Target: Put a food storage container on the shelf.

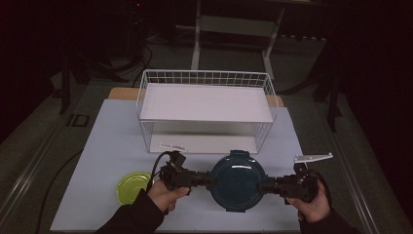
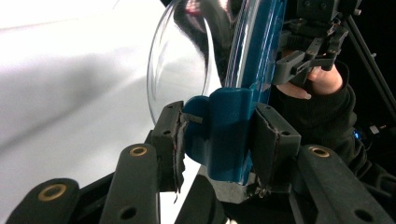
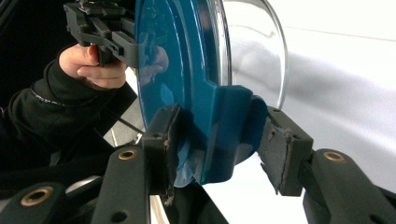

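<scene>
A round clear container with a teal snap-on lid (image 1: 237,179) hangs between my two grippers just above the table. My left gripper (image 1: 209,181) grips the lid's left latch tab (image 2: 224,130), with both pads pressed on it. On the opposite side, my right gripper (image 1: 260,186) is shut on the right latch tab (image 3: 229,135). The left gripper view has the clear bowl (image 2: 180,70) bulging out below the lid, and the right gripper view has that bowl (image 3: 257,51) too. Each gripper view takes in the other hand and its gripper beyond the lid.
A white wire basket shelf (image 1: 204,109) stands behind the container, open toward me. A small lime-green bowl (image 1: 132,186) sits on the pale mat (image 1: 112,136) left of my left hand. Dark floor and a stand's legs lie beyond the table.
</scene>
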`<state>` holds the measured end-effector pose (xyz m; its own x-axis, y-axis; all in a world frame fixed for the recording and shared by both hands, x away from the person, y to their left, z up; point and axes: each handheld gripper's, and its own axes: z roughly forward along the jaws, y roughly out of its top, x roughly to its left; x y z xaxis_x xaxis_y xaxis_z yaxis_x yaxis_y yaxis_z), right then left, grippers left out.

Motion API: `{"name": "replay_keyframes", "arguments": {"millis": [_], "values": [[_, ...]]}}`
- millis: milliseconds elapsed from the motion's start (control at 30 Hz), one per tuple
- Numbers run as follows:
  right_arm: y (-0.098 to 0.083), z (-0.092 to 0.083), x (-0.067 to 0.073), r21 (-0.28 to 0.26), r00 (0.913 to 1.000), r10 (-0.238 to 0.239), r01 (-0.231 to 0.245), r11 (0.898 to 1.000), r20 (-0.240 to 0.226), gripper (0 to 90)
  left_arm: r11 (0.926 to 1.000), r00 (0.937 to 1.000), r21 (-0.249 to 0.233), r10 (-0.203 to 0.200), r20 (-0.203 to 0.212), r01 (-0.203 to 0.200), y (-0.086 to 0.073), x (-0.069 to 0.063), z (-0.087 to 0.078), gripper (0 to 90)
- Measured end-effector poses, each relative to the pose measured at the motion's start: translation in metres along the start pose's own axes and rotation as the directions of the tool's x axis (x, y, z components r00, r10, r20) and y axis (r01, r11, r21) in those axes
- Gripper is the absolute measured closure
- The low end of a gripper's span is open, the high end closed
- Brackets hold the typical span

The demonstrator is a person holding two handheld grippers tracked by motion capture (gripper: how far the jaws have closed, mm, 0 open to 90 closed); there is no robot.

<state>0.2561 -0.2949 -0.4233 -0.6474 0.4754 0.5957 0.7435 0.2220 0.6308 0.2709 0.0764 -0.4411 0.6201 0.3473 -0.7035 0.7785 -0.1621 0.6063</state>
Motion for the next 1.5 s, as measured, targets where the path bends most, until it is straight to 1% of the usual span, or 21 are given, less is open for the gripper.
{"name": "replay_keyframes", "arguments": {"millis": [67,167,300,333,367,400,433,467,600,733,900,1000,1100,1133,1167,1200,1300,1333,1367,1433,1500], "values": [[0.008,0.000,0.003,-0.003,1.0000,-0.006,0.006,1.000,-0.003,50.5,0.9999,1.0000,-0.006,0.009,-0.005,-0.009,0.006,-0.002,-0.006,57.5],[0.022,0.000,0.008,-0.002,0.9999,-0.013,0.013,1.000,-0.003,50.5,0.9998,0.9999,-0.020,0.009,-0.013,-0.009,0.015,-0.006,-0.014,57.4],[0.041,-0.002,0.015,0.000,0.9996,-0.028,0.028,1.000,-0.006,50.6,0.9987,0.9997,-0.049,0.016,-0.018,-0.017,0.028,-0.011,-0.025,57.4],[0.041,-0.002,0.015,0.000,0.9996,-0.028,0.028,1.000,-0.006,50.6,0.9987,0.9997,-0.049,0.016,-0.018,-0.017,0.028,-0.011,-0.025,57.4],[0.046,-0.002,0.017,-0.006,0.9995,-0.032,0.032,0.999,-0.006,50.6,0.9974,0.9994,-0.067,0.026,-0.022,-0.028,0.036,-0.013,-0.032,57.4],[0.057,-0.003,0.020,-0.010,0.9990,-0.044,0.044,0.999,-0.006,50.6,0.9969,0.9992,-0.072,0.030,-0.025,-0.032,0.040,-0.014,-0.035,57.5],[0.062,-0.003,0.021,-0.013,0.9988,-0.049,0.049,0.999,-0.004,50.6,0.9965,0.9992,-0.077,0.029,-0.028,-0.031,0.044,-0.014,-0.038,57.4],[0.067,-0.002,0.022,-0.014,0.9987,-0.050,0.050,0.999,-0.006,50.6,0.9960,0.9987,-0.080,0.037,-0.034,-0.039,0.048,-0.015,-0.041,57.4],[0.088,0.001,0.023,-0.018,0.9988,-0.045,0.044,0.999,-0.020,50.6,0.9939,0.9981,-0.104,0.032,-0.052,-0.038,0.066,-0.016,-0.053,57.4],[0.110,0.005,0.024,-0.028,0.9984,-0.051,0.051,0.998,-0.023,50.6,0.9895,0.9974,-0.139,0.030,-0.066,-0.039,0.085,-0.013,-0.066,57.3],[0.138,0.013,0.021,-0.038,0.9988,-0.037,0.035,0.999,-0.032,50.6,0.9847,0.9954,-0.169,0.025,-0.092,-0.040,0.109,-0.007,-0.079,57.1],[0.153,0.019,0.019,-0.034,0.9993,-0.027,0.026,0.999,-0.025,50.3,0.9813,0.9944,-0.191,0.004,-0.105,-0.024,0.120,-0.001,-0.084,56.7],[0.166,0.024,0.017,-0.027,0.9998,-0.020,0.020,0.999,-0.009,49.9,0.9781,0.9937,-0.208,-0.019,-0.110,-0.004,0.129,0.006,-0.087,56.5],[0.166,0.024,0.017,-0.027,0.9998,-0.020,0.020,0.999,-0.009,49.9,0.9781,0.9937,-0.208,-0.019,-0.110,-0.004,0.129,0.006,-0.087,56.5],[0.170,0.025,0.015,-0.025,0.9999,-0.016,0.016,1.000,-0.006,49.9,0.9744,0.9933,-0.225,-0.035,-0.110,0.010,0.135,0.012,-0.088,56.5],[0.179,0.028,0.013,-0.022,1.0000,-0.001,0.001,1.000,0.001,49.9,0.9732,0.9932,-0.230,-0.041,-0.108,0.015,0.137,0.015,-0.089,56.4],[0.188,0.031,0.009,-0.018,0.9999,0.013,-0.013,1.000,0.008,49.8,0.9695,0.9920,-0.243,-0.060,-0.111,0.032,0.143,0.021,-0.089,56.2],[0.188,0.031,0.009,-0.018,0.9999,0.013,-0.013,1.000,0.008,49.8,0.9695,0.9920,-0.243,-0.060,-0.111,0.032,0.143,0.021,-0.089,56.3],[0.191,0.033,0.008,-0.017,0.9997,0.021,-0.021,1.000,0.011,49.6,0.9666,0.9923,-0.253,-0.071,-0.102,0.043,0.145,0.024,-0.090,56.3],[0.196,0.034,0.005,-0.022,0.9994,0.035,-0.035,0.999,0.001,49.6,0.9652,0.9923,-0.259,-0.067,-0.104,0.038,0.147,0.024,-0.091,56.3],[0.199,0.034,0.005,-0.023,0.9993,0.037,-0.037,0.999,0.002,49.5,0.9634,0.9920,-0.262,-0.082,-0.095,0.055,0.149,0.026,-0.092,56.2]]}}
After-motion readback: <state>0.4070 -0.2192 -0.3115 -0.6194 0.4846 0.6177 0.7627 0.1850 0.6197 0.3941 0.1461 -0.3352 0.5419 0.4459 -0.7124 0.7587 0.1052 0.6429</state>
